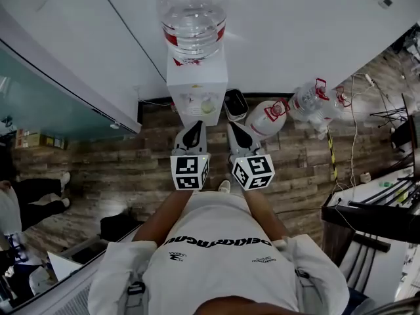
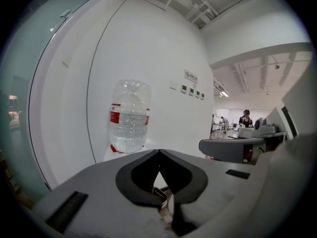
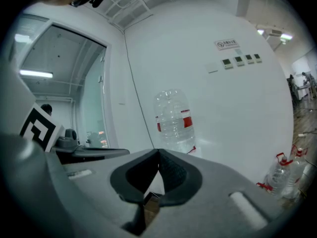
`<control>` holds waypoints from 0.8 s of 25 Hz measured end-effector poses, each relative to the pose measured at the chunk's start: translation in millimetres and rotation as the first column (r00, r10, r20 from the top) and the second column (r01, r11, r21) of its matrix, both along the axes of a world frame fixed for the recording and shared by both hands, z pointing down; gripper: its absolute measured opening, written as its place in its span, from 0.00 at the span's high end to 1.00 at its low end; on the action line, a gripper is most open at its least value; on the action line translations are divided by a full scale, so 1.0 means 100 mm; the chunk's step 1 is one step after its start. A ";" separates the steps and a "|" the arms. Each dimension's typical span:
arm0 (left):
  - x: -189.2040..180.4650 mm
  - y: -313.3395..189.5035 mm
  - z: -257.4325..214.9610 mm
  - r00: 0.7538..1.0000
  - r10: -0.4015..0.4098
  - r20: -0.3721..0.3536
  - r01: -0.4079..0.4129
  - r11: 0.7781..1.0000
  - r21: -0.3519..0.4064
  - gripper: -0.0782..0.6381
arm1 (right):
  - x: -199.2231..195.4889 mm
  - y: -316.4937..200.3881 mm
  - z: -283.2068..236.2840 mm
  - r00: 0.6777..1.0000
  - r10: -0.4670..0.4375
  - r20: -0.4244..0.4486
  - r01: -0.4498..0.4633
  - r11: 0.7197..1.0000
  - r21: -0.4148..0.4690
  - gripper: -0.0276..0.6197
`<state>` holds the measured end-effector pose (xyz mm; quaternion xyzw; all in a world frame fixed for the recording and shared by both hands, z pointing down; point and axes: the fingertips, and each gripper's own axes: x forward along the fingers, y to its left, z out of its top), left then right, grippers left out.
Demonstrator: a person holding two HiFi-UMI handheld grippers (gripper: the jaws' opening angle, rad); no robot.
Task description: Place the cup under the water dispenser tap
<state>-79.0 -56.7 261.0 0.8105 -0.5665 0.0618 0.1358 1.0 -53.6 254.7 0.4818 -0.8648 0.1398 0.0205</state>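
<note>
The white water dispenser (image 1: 196, 90) stands against the wall with a clear bottle (image 1: 193, 15) upside down on top. A pale round cup (image 1: 207, 107) sits in its tap recess, seen from above. My left gripper (image 1: 194, 130) and right gripper (image 1: 235, 130) hover side by side just in front of the dispenser, apart from the cup. Both are shut with nothing between the jaws. In the left gripper view the jaws (image 2: 159, 151) meet below the bottle (image 2: 130, 115). The right gripper view shows its tips (image 3: 158, 152) touching, with the bottle (image 3: 174, 119) beyond. Neither gripper view shows the cup.
A black bin (image 1: 235, 104) stands right of the dispenser, with two spare water bottles (image 1: 266, 118) (image 1: 314, 102) lying on the wooden floor beyond it. A glass partition (image 1: 39, 104) runs along the left. A desk (image 1: 374, 209) and cables are at the right. A person's legs (image 1: 39, 199) show at far left.
</note>
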 end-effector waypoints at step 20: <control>0.06 0.06 -0.12 1.000 0.023 -0.020 -0.022 0.999 0.040 0.89 | 0.01 -0.03 -0.11 1.000 -0.009 -0.029 0.010 0.999 0.051 0.96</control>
